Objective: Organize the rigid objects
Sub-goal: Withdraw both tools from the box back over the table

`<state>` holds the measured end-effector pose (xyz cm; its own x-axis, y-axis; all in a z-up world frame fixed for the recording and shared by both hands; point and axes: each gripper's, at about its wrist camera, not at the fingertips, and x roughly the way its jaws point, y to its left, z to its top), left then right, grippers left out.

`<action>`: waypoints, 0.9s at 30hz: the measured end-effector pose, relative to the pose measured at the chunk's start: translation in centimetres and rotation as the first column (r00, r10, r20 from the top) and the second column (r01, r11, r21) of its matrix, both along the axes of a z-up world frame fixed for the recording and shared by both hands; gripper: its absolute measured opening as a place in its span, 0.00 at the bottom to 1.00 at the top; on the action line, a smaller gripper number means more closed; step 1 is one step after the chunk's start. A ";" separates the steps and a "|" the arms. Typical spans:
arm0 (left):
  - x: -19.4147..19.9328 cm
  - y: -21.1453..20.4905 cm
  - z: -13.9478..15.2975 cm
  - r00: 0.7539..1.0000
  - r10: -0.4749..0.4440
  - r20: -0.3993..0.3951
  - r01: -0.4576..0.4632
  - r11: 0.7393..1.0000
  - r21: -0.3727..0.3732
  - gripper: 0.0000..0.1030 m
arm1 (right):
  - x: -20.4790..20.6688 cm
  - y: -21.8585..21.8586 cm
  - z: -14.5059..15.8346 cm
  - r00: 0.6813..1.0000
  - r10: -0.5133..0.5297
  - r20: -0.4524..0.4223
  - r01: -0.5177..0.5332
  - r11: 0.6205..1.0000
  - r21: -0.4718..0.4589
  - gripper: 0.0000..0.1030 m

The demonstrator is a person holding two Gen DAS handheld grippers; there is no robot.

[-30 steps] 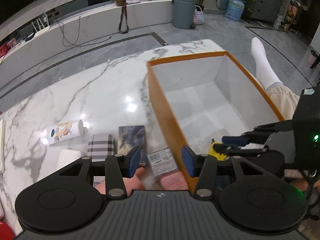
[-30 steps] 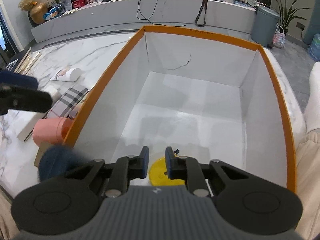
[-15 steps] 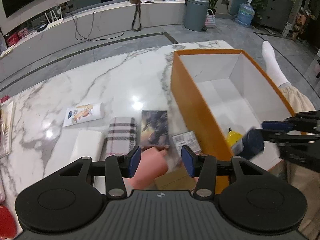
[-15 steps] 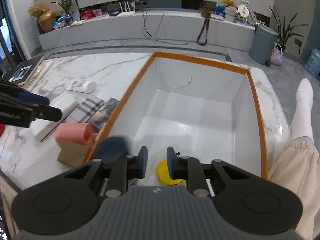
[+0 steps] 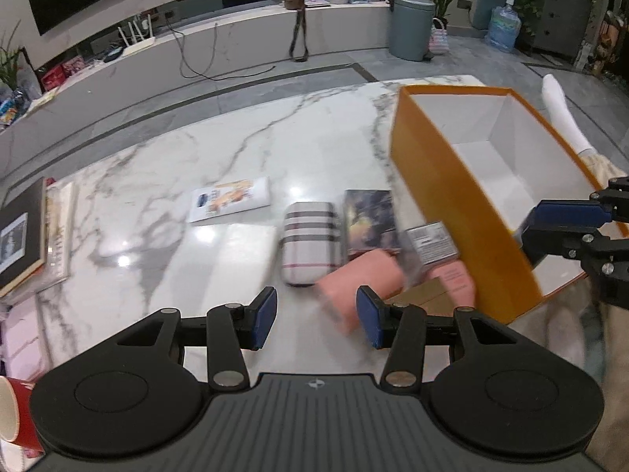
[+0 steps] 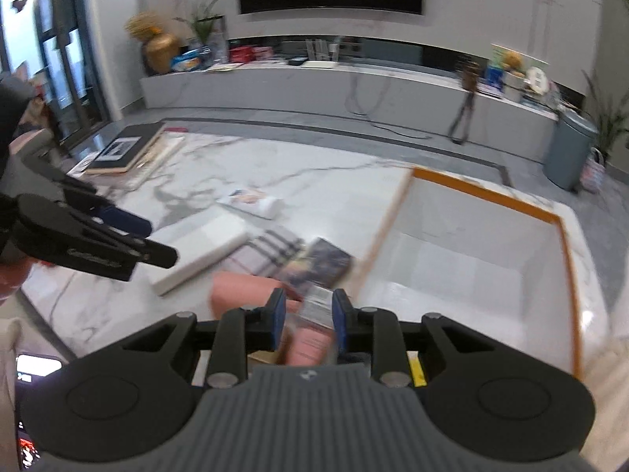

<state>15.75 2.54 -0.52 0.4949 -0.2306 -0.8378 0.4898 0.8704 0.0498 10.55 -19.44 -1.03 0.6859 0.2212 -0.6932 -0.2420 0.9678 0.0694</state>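
Observation:
An orange box (image 5: 464, 196) with a white inside stands on the marble table (image 5: 275, 137); it also shows in the right wrist view (image 6: 491, 196). Left of it lie a pink cylinder (image 5: 361, 279), a small barcoded pack (image 5: 430, 240), a dark picture box (image 5: 369, 220), a plaid case (image 5: 310, 240), a white tube (image 5: 232, 200) and a white flat box (image 6: 200, 247). My left gripper (image 5: 316, 316) is open and empty above the table's near edge. My right gripper (image 6: 306, 318) is open, above the pink cylinder (image 6: 243, 291) and the pack (image 6: 318, 306).
A framed picture and books (image 5: 23, 236) lie at the table's left end. A red cup (image 5: 15, 413) is at the lower left. A brown cardboard piece (image 5: 424, 299) lies under the pink items. A person's leg in a white sock (image 5: 562, 118) is right of the box.
Both grippers have drawn back and up from the box. The right gripper swung left, from over the box's inside to over the items beside it, and opened wider.

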 end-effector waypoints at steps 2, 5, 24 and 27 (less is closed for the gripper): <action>0.2 0.9 -0.2 1.000 0.013 0.009 -0.013 1.000 0.017 0.55 | 0.7 1.6 -0.5 1.000 0.028 -0.012 -0.028 1.000 -0.004 0.25; 0.8 2.2 -0.7 0.999 0.037 0.007 -0.038 0.999 0.024 0.55 | 1.8 3.4 -1.6 0.997 0.060 -0.041 -0.060 0.998 0.004 0.33; 2.9 5.2 -5.7 0.997 0.046 -0.061 -0.043 0.998 0.051 0.59 | 1.4 3.6 -2.5 0.999 -0.030 0.029 0.033 0.992 -0.120 0.56; 2.9 4.8 -5.8 0.997 0.041 -0.059 -0.038 0.998 0.052 0.59 | 0.1 1.3 -1.5 0.993 -0.099 0.069 0.108 0.983 -0.149 0.60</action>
